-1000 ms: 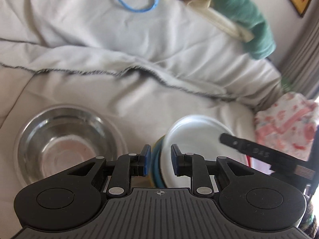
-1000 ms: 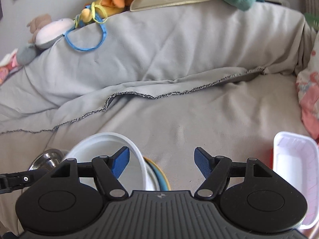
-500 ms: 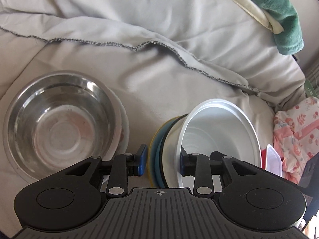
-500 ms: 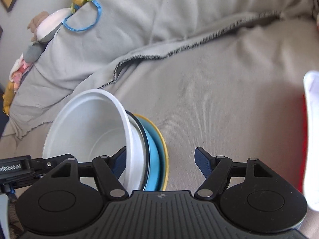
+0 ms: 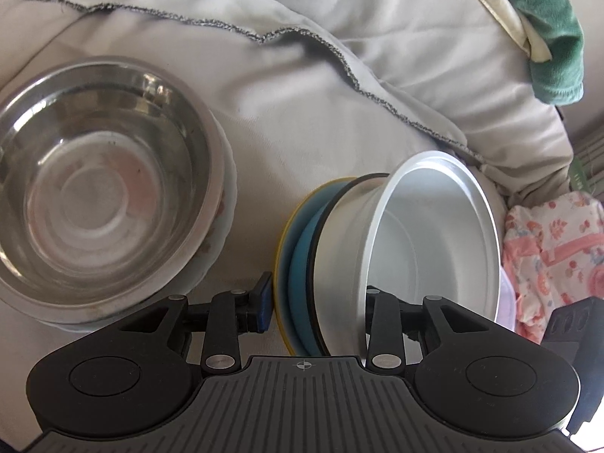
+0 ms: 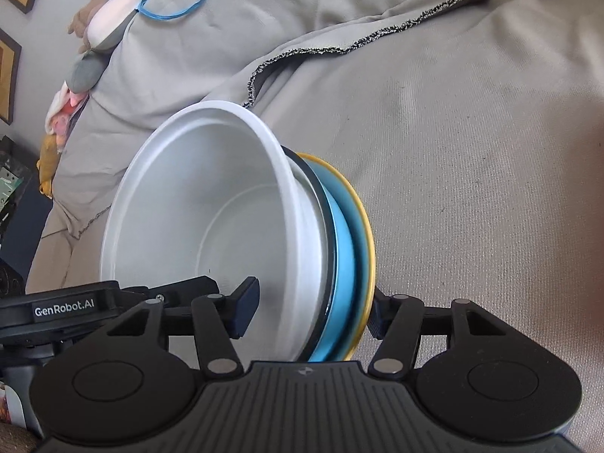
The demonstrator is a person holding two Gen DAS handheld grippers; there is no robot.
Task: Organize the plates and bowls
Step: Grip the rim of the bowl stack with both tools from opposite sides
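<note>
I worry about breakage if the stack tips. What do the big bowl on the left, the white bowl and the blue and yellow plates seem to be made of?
Big bowl: metal, probably stainless steel; mirror-like reflections. White bowl: likely plastic; thin rolled rim, matte, slightly translucent wall. Blue plate and yellow plate: possibly melamine or plastic; thin edges, flat colour, uncertain.

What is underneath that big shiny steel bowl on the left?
The round stainless steel bowl sits on a white dish; only its rim shows along the bowl's right side, with faint pinkish marks. The rest of that dish, and anything below it, is hidden by the bowl.
</note>
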